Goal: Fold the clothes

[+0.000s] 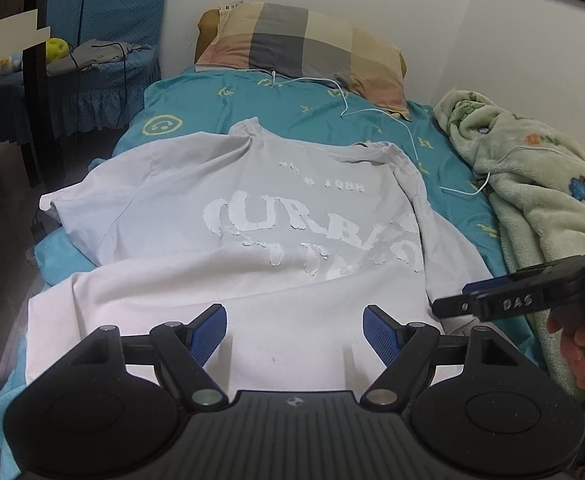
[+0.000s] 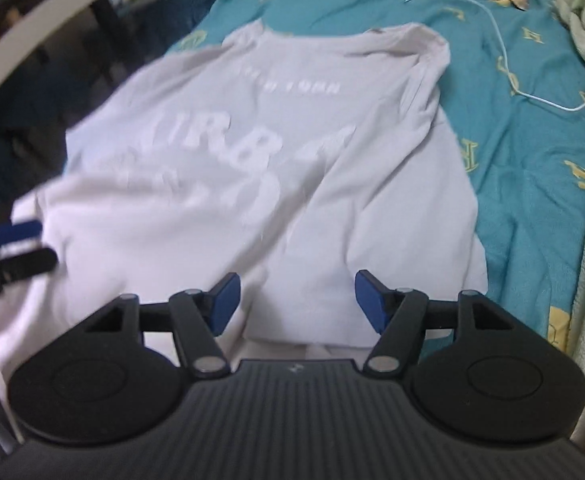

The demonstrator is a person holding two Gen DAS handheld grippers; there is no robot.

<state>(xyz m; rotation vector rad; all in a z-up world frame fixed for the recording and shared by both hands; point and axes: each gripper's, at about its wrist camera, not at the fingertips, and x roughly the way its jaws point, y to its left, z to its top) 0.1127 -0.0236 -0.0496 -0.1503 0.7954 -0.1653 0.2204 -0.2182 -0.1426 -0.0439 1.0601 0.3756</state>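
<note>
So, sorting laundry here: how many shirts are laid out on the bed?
1. A pale grey shirt lies spread on the teal sheet, print up, near the bed's foot, in front of both open grippers. Others could be hidden under the green blanket.

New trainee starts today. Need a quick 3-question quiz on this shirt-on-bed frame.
1. True or false: the left tool is shut on the T-shirt.
2. What lies on the sheet between the pillow and the fleece blanket? A) belt B) white cable C) sock
3. Fill in: the right tool is ____.

Key: 1 false, its pads stand apart over the hem. 2 B, the white cable. 3 open.
</note>
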